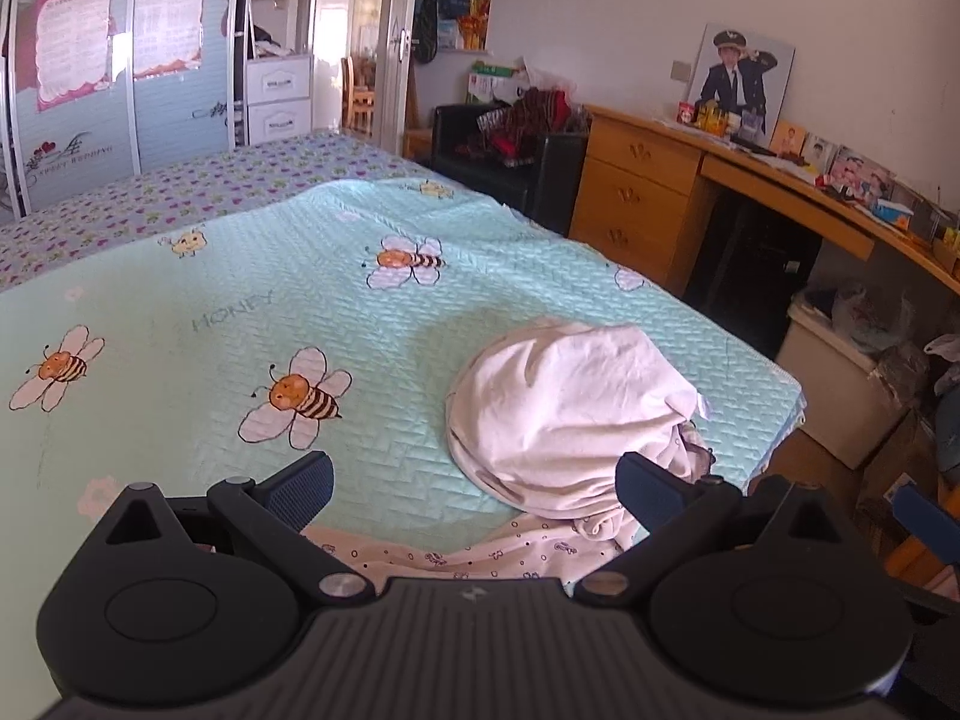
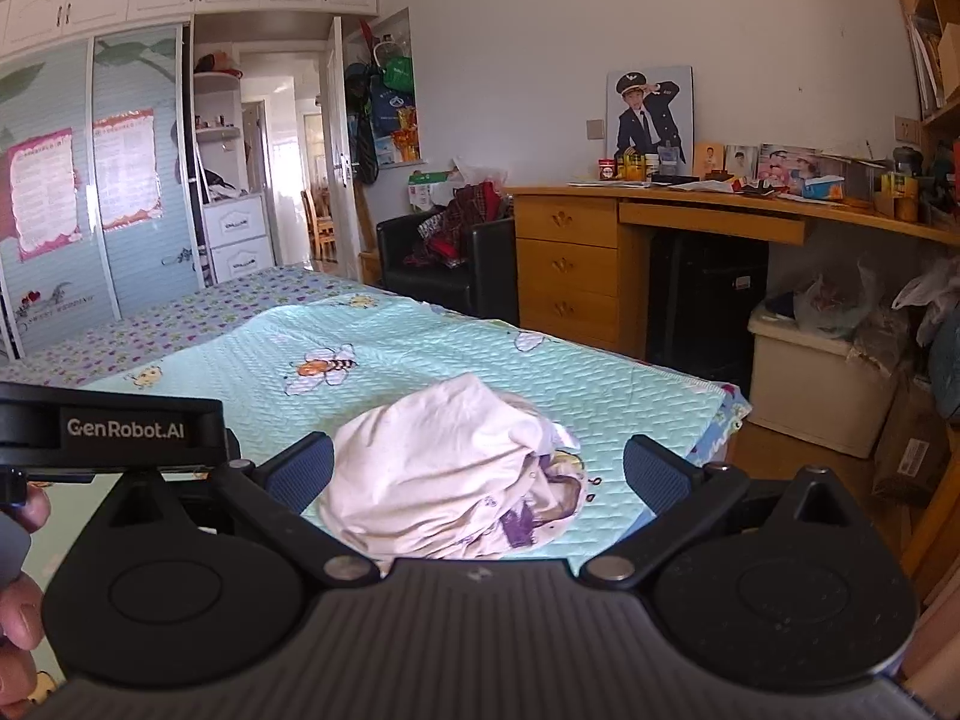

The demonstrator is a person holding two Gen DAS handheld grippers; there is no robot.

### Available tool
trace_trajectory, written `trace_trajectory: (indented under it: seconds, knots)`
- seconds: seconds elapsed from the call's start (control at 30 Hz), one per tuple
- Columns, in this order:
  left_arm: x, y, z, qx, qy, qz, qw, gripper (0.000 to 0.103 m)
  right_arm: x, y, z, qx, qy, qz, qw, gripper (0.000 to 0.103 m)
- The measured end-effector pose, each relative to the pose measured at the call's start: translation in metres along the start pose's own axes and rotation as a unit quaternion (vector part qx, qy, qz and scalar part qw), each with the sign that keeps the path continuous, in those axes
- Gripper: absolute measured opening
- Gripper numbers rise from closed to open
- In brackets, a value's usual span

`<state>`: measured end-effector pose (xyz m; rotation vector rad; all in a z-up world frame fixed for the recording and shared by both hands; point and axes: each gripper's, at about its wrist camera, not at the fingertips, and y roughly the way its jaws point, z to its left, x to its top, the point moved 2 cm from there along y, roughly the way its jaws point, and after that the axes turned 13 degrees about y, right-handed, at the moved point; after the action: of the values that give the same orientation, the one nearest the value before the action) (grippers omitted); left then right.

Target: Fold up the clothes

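A crumpled white garment (image 1: 564, 414) lies in a heap on the mint bee-print quilt (image 1: 240, 312), near the bed's right edge. A second patterned white cloth (image 1: 480, 552) spreads flat just below it. My left gripper (image 1: 474, 489) hovers open over that cloth, with its right pad close to the heap. In the right wrist view the same heap (image 2: 444, 480) shows a purple print at its lower side. My right gripper (image 2: 477, 471) is open, one finger on each side of the heap. The left gripper's body (image 2: 114, 426) sits at the left, with a hand (image 2: 18, 600) below it.
The quilt (image 2: 420, 354) ends at the bed's right edge (image 2: 720, 420). Beyond it stand a wooden desk (image 2: 600, 240), a black armchair (image 2: 450, 264) piled with clothes, and a cream bin (image 2: 810, 372). A wardrobe (image 2: 90, 192) closes the far end.
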<state>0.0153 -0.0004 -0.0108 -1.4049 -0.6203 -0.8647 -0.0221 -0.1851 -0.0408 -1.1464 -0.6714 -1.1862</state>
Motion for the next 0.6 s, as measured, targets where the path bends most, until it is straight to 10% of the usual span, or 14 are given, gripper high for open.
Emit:
trace_trajectory:
  seconds: [0.6]
  knots:
    - [0.019,-0.001,0.017,0.026,-0.019,0.033,0.9990,0.103,0.017,0.023,-0.005,-0.057,-0.018,0.048,0.997,0.102]
